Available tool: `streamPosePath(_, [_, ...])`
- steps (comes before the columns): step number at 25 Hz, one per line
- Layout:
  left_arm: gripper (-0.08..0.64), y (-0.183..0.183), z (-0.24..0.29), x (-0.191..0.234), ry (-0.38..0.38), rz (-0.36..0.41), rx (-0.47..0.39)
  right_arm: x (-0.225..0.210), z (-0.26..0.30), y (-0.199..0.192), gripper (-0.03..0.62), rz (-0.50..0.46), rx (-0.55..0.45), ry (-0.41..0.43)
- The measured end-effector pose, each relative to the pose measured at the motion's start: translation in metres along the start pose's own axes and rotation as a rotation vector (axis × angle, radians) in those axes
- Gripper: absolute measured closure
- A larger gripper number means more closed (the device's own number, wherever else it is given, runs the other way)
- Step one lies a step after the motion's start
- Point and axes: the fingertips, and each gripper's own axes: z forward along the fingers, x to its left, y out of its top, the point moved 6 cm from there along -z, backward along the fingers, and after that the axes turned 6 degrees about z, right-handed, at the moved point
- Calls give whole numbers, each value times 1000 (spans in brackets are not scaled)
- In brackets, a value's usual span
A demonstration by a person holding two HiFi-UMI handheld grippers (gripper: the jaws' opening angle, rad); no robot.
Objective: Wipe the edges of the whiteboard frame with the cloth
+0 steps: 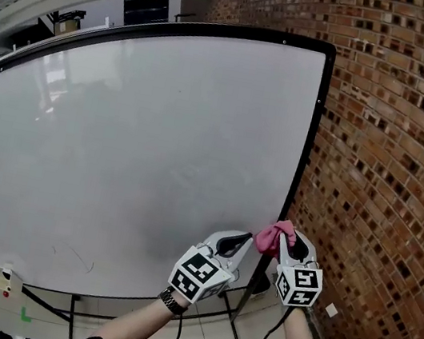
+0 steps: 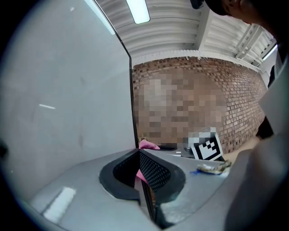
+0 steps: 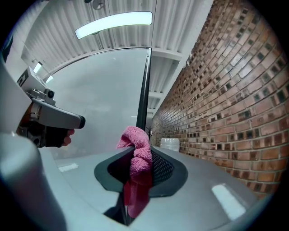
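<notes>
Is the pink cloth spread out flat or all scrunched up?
Scrunched up. The pink cloth is a crumpled wad pinched between the jaws of the right gripper, with one end hanging down.

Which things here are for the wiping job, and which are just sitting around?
For the job: pink cloth, whiteboard frame, right gripper shut on the cloth.
Just there: brick wall, ceiling light, left gripper, shut and empty.
</notes>
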Motion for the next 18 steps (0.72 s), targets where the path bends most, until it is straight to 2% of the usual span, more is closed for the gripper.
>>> streamPosePath(7, [557,55,-16,14,12,54,-80,2,2,72,508,-9,-124,10])
streamPosePath(18, [557,99,-5,16,-47,75,-144,6,4,173,508,-112,-296,10])
